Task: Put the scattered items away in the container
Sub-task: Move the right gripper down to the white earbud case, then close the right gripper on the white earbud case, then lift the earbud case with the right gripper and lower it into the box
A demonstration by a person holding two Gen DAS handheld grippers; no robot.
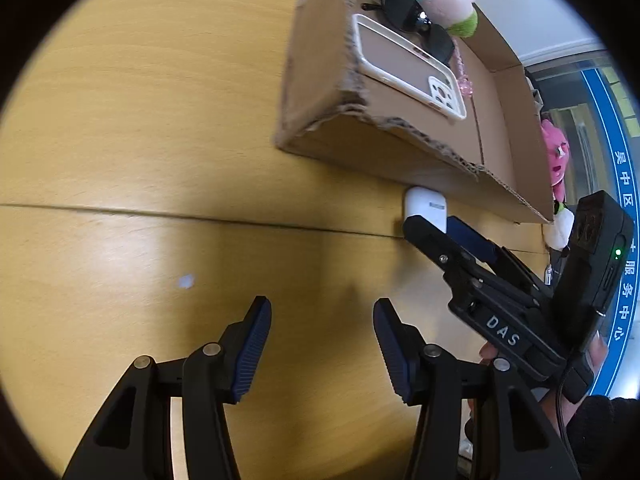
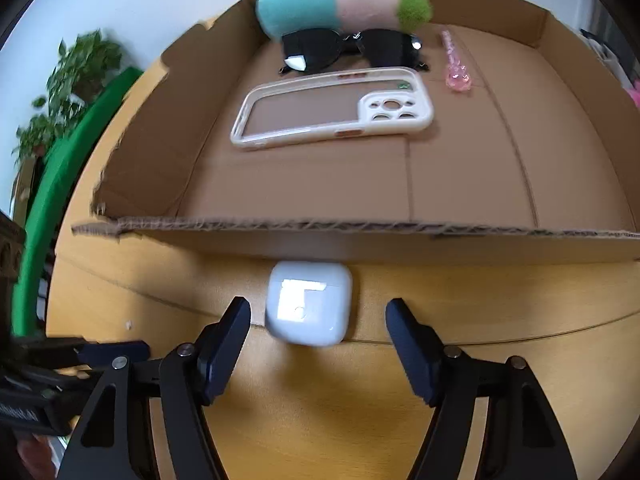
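Note:
A white earbud case (image 2: 310, 304) lies on the wooden table right against the near wall of the cardboard box (image 2: 320, 240). My right gripper (image 2: 318, 320) is open with a finger on each side of the case, not touching it. The case also shows in the left wrist view (image 1: 426, 206), with the right gripper (image 1: 440, 228) at it. My left gripper (image 1: 322, 320) is open and empty over bare table, left of the case. Inside the box lie a white phone case (image 2: 332, 110), black sunglasses (image 2: 352, 50), a plush toy (image 2: 344, 2) and a pink trinket (image 2: 456, 68).
The box (image 1: 360, 132) has torn, low walls. A table seam (image 1: 160, 214) runs across the wood. A green plant (image 2: 68, 88) and green hoop stand left of the table. A pink plush (image 1: 556, 156) sits beyond the box.

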